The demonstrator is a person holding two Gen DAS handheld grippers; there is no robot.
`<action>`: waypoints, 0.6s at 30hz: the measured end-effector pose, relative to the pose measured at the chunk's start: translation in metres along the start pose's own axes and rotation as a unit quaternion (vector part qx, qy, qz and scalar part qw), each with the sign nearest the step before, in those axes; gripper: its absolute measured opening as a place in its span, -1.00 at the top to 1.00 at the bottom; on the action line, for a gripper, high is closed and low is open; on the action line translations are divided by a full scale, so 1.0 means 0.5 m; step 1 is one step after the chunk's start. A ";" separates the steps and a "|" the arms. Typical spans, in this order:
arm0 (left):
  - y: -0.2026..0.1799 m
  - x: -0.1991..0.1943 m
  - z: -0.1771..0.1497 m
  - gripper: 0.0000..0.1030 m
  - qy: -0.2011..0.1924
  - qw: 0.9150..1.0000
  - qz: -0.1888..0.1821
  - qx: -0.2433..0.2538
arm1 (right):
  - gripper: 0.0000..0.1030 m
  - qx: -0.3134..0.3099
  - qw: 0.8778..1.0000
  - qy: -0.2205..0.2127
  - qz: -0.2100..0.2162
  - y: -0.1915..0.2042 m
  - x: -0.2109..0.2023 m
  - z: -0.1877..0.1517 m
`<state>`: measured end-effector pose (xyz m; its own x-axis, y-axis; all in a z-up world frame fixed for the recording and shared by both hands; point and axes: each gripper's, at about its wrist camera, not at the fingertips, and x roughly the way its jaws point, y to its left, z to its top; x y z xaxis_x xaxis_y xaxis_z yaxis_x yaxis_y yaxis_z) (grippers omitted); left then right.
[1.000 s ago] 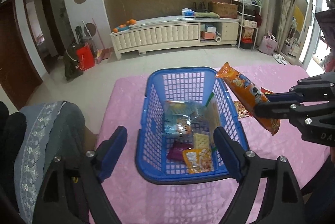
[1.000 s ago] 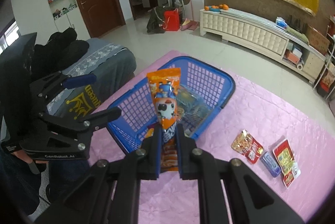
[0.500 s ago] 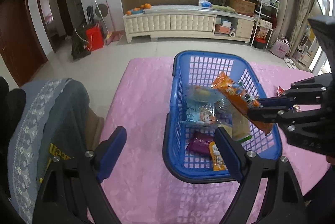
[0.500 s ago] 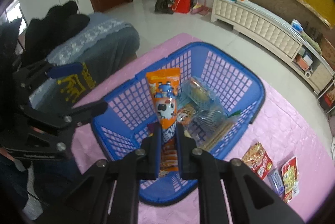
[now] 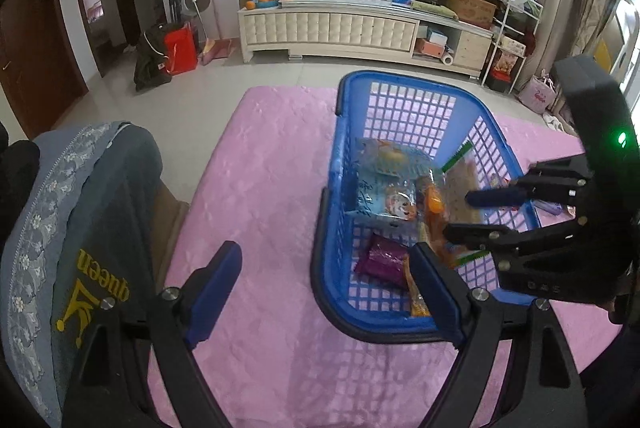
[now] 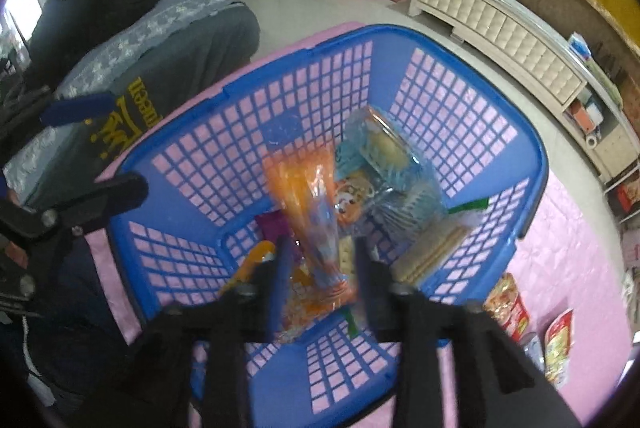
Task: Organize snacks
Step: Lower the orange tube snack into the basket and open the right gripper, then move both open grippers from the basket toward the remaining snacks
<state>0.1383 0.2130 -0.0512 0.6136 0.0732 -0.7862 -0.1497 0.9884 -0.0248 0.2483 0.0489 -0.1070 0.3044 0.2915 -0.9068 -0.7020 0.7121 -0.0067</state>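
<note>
The left gripper [image 5: 326,286] stands open and empty just beside the blue basket [image 6: 536,164], clear of the drop zone. The right gripper [image 6: 320,270], over the basket, has just been opening; the orange snack packet [image 6: 310,212] sits between its parted pads, released among the stored snacks.

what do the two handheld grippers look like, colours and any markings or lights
Both are black frames of angular linkage arms joined by silver bolts. The left gripper has jaws faced with dark blue pads. The right gripper is built the same, with the same blue pads. Seen from the left camera, its boxy black body shows a small green light and faint, unreadable lettering.
</note>
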 end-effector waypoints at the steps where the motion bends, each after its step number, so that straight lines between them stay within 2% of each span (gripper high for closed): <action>1: -0.005 -0.005 -0.003 -0.63 -0.002 1.000 -0.002 0.002 | -0.21 0.007 1.000 -0.014 -0.001 -0.004 -0.013 -0.007; 2: -0.010 -0.011 -0.006 -0.63 -0.004 1.000 -0.004 0.004 | -0.37 0.015 0.999 -0.034 -0.002 -0.008 -0.032 -0.017; 4: -0.020 -0.024 -0.010 -0.63 -0.010 1.000 -0.005 0.010 | -0.50 0.028 0.998 -0.058 -0.007 -0.013 -0.066 -0.034; 11: -0.071 -0.081 -0.024 -0.63 -0.032 0.999 -0.022 0.019 | -0.51 0.068 0.992 -0.101 -0.023 -0.039 -0.178 -0.115; 18: -0.162 -0.135 -0.046 -0.63 -0.053 0.997 -0.043 0.045 | -0.52 0.088 0.988 -0.119 -0.040 -0.069 -0.259 -0.201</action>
<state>0.0911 0.1250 -0.0102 0.6999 -0.0033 -0.7142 -0.0260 0.9992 -0.0301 0.1686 -0.0778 -0.0315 0.5126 0.3564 -0.7811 -0.5528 0.8332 0.0174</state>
